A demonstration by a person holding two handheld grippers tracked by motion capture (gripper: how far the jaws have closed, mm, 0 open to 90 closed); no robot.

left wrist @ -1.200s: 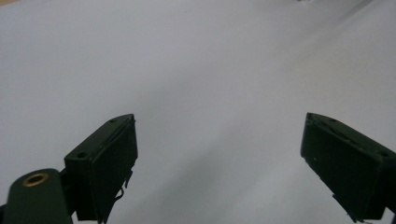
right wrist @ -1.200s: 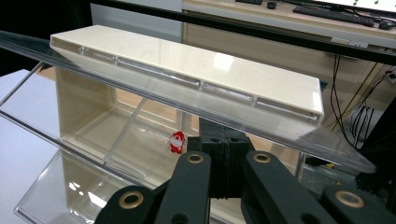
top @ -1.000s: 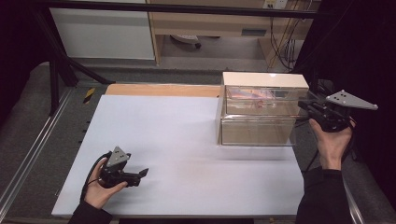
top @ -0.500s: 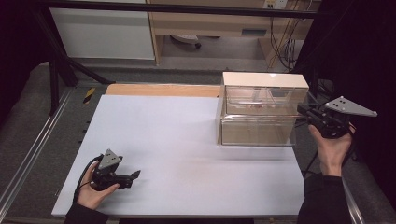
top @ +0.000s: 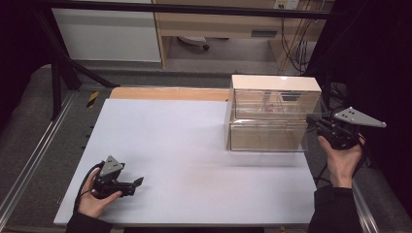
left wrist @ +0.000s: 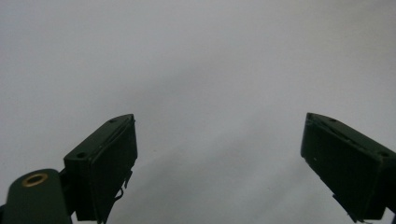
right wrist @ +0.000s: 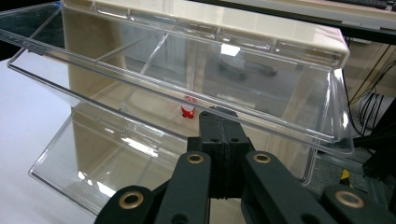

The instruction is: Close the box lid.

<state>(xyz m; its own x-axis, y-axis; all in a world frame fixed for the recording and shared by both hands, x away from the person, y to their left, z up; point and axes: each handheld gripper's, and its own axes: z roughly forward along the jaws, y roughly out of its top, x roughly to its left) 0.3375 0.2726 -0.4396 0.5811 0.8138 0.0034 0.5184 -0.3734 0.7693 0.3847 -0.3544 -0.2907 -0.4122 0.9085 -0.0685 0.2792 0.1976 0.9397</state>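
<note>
Two black jaws rise from the bottom edge, standing wide apart with nothing between them. The left gripper (left wrist: pixel 219 163) looks down on a plain, pale grey tabletop (left wrist: pixel 196 60) that runs to twelve o'clock. One jaw sits at about seven o'clock, its flat pad face turned inward, with a brass-ringed screw hole below it in the corner. The other jaw sits at about four o'clock, angled the opposite way. A soft shadow lies on the surface between them.

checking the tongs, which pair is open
The left tongs: jaws stand wide apart over the bare white table. The right tongs are shut.
</note>
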